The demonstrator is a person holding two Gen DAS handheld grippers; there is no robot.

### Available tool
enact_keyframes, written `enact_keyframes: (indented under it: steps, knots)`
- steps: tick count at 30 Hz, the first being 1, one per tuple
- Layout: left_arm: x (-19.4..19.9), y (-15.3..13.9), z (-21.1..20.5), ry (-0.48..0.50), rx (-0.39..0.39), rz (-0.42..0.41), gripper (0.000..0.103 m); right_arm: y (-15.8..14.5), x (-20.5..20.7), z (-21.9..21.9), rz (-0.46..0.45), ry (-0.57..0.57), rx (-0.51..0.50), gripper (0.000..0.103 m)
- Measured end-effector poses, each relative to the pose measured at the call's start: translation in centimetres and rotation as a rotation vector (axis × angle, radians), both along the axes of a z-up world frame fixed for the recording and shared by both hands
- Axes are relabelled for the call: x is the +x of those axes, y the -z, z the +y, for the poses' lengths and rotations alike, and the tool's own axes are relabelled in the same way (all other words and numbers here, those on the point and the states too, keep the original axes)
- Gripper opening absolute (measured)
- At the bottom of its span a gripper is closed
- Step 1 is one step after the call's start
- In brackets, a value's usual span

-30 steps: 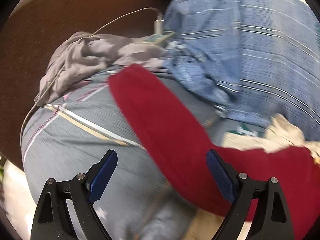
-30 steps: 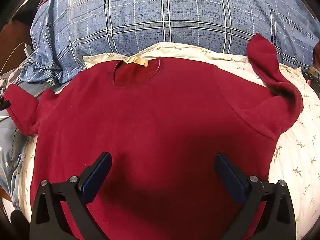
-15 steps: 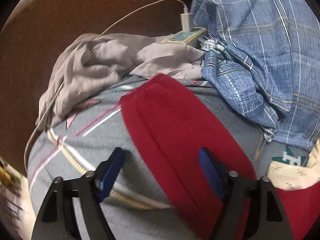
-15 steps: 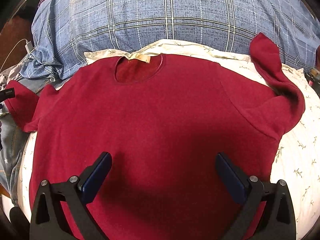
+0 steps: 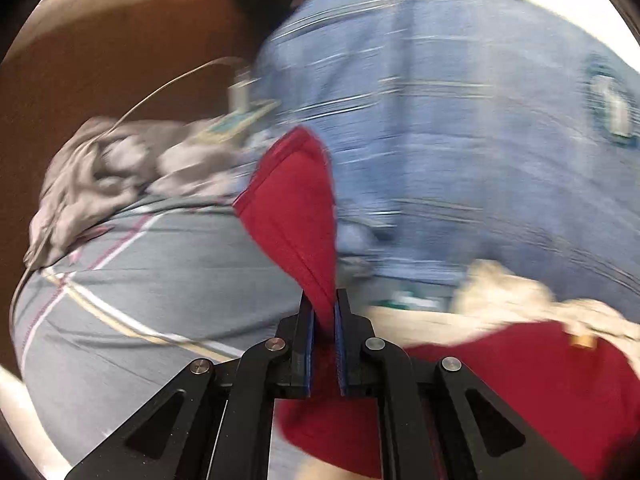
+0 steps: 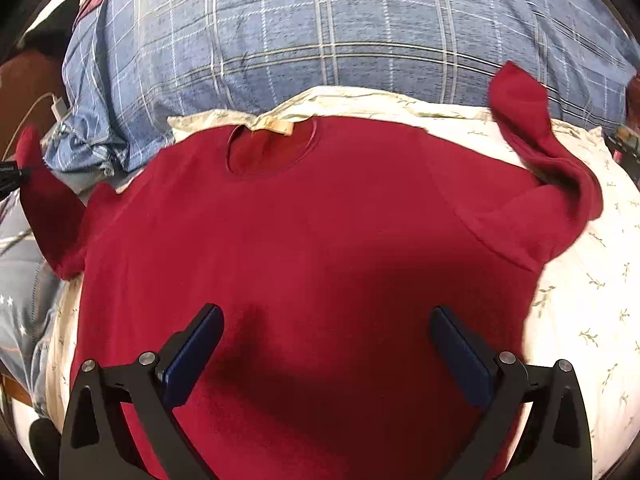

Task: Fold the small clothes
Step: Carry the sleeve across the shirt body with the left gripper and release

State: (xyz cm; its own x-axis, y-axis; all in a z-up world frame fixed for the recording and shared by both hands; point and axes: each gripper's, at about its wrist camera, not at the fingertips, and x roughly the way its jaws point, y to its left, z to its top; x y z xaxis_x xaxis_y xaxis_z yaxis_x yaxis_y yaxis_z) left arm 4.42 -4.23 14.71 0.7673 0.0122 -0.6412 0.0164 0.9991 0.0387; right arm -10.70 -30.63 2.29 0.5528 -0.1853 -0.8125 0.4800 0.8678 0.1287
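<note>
A small dark red long-sleeved top [image 6: 312,232] lies face up on a cream floral cloth [image 6: 592,304], neckline toward the far side. My left gripper [image 5: 323,320] is shut on the top's left sleeve [image 5: 292,200], and the cuff end stands up past its fingertips. The same sleeve [image 6: 44,216] shows lifted at the left edge of the right wrist view, with the left gripper's black tip beside it. My right gripper [image 6: 326,344] hovers open over the lower chest of the top, nothing between its fingers. The right sleeve [image 6: 536,136] lies bent upward toward the pillow.
A blue plaid pillow [image 6: 340,28] fills the far side. Left of the top lie a grey striped blanket [image 5: 132,288], a crumpled grey garment [image 5: 104,172] and a phone on a white charging cable [image 5: 240,120]. Beyond them is a brown surface [image 5: 112,48].
The left gripper went from wide open around the left sleeve to shut on it and has lifted it, swinging rightward. The right gripper has stayed still and open.
</note>
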Motion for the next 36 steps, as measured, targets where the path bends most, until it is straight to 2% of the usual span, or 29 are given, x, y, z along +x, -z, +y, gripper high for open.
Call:
enact_keyframes:
  steps: [5, 7, 9, 11, 15, 16, 18, 20, 21, 23, 26, 30, 32, 34, 36]
  knots:
    - [-5.0, -1.3, -8.4, 0.229, -0.081, 0.003, 0.007, -0.9, -1.5, -2.3, -0.035, 0.051, 0.023, 0.103]
    - [-6.6, -1.2, -11.5, 0.308, -0.086, 0.016, 0.008, -1.4, -2.4, -3.6, -0.076, 0.068, 0.049, 0.102]
    - [-8.1, -0.4, -15.1, 0.377, -0.078, 0.038, 0.008, -1.8, -3.4, -4.8, -0.109, 0.090, 0.072, 0.102]
    - [-8.6, 1.0, -17.6, 0.418, -0.075, 0.070, 0.008, -2.1, -4.1, -5.7, -0.109, 0.110, 0.053, 0.101]
    - [-8.2, 5.3, -21.8, 0.485, -0.088, 0.208, 0.010, -2.5, -5.4, -7.5, -0.096, 0.141, 0.010, 0.101]
    - [-8.0, 6.1, -22.3, 0.499, -0.089, 0.237, 0.013, -2.5, -5.7, -8.1, -0.095, 0.155, 0.016, 0.101]
    - [-7.3, 7.5, -22.9, 0.519, -0.086, 0.312, 0.025, -2.5, -6.2, -9.2, -0.101, 0.188, 0.034, 0.102]
    - [-7.0, 7.6, -22.6, 0.531, -0.089, 0.337, 0.040, -2.5, -6.4, -9.9, -0.111, 0.209, 0.049, 0.102]
    - [-6.9, 7.1, -22.1, 0.535, -0.090, 0.327, 0.044, -2.5, -6.3, -10.0, -0.114, 0.212, 0.054, 0.102]
    - [-7.3, 5.3, -20.3, 0.521, -0.077, 0.269, 0.059, -2.6, -5.7, -10.1, -0.117, 0.198, 0.059, 0.102]
    - [-7.4, 2.3, -15.9, 0.445, -0.049, 0.144, 0.071, -2.9, -4.3, -9.6, -0.132, 0.145, 0.048, 0.102]
    - [-6.9, 1.1, -10.4, 0.296, -0.034, 0.067, 0.071, -2.8, -1.1, -9.4, -0.120, 0.109, 0.005, 0.103]
    - [-5.8, 1.7, -8.0, 0.216, -0.020, 0.069, 0.071, -2.2, 0.9, -9.6, -0.090, 0.094, -0.005, 0.103]
    - [-4.5, 3.3, -6.1, 0.146, -0.020, 0.119, 0.071, -1.5, 2.4, -9.6, -0.058, 0.085, -0.015, 0.101]
    - [-3.9, 4.9, -6.0, 0.110, -0.031, 0.150, 0.071, -1.4, 3.0, -9.2, -0.047, 0.074, -0.043, 0.099]
